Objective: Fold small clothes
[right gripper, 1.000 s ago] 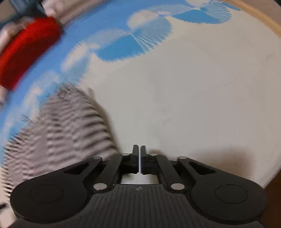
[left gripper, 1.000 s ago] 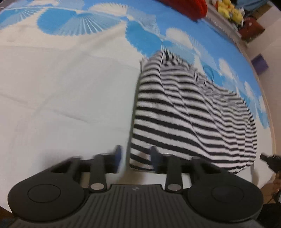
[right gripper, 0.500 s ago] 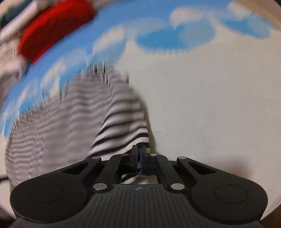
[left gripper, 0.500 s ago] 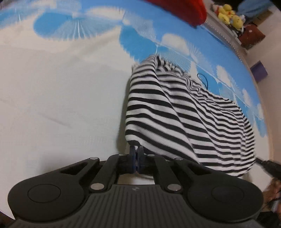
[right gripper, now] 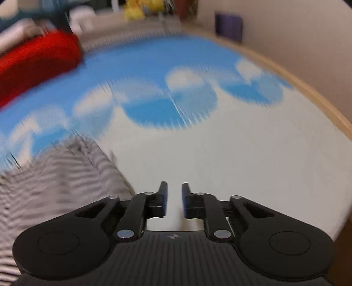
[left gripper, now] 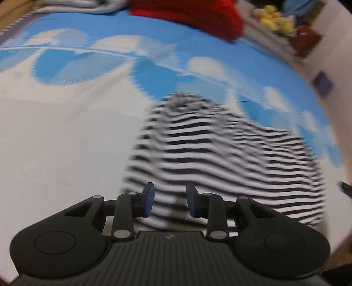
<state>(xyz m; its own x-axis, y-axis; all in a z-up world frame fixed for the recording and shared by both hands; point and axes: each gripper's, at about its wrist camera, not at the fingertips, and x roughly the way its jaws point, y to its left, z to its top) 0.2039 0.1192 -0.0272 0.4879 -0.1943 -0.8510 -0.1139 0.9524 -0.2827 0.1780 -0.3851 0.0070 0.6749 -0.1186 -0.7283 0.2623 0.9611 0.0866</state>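
My left gripper (left gripper: 169, 203): jaws part-way apart and opening, blue pads clear of cloth, nothing pinched. The striped garment (left gripper: 220, 158) lies right under and beyond the tips, running from 6 up to 12 and out toward 3 o'clock. Blurred, so I can't tell hem from neckline, or what kind of garment it is; its near edge is hidden behind the gripper body.

My right gripper (right gripper: 175, 201): narrow gap, jaws opening too, only bare sheet showing btwn the pads. In the right wrist view the same striped piece (right gripper: 55, 184) sits at 8–9 o'clock, cut off by the left frame edge, stripes smeared to grey.

Both views are motion-blurred. The bed sheet (left gripper: 66, 136) is white near me, blue w/ white cloud shapes further out. At 3 o'clock in the left view a dark bit pokes in at the frame edge, can't ID it.

No containers I can make out.

Count: 1 striped garment, 2 grippers, 1 red cushion-like lump (left gripper: 189, 15) at 12 o'clock, partly cropped. Yellow soft toys (left gripper: 275, 21) at 1 o'clock, number unclear. One purple box (right gripper: 228, 27) by the wall at 1 o'clock in the right view.
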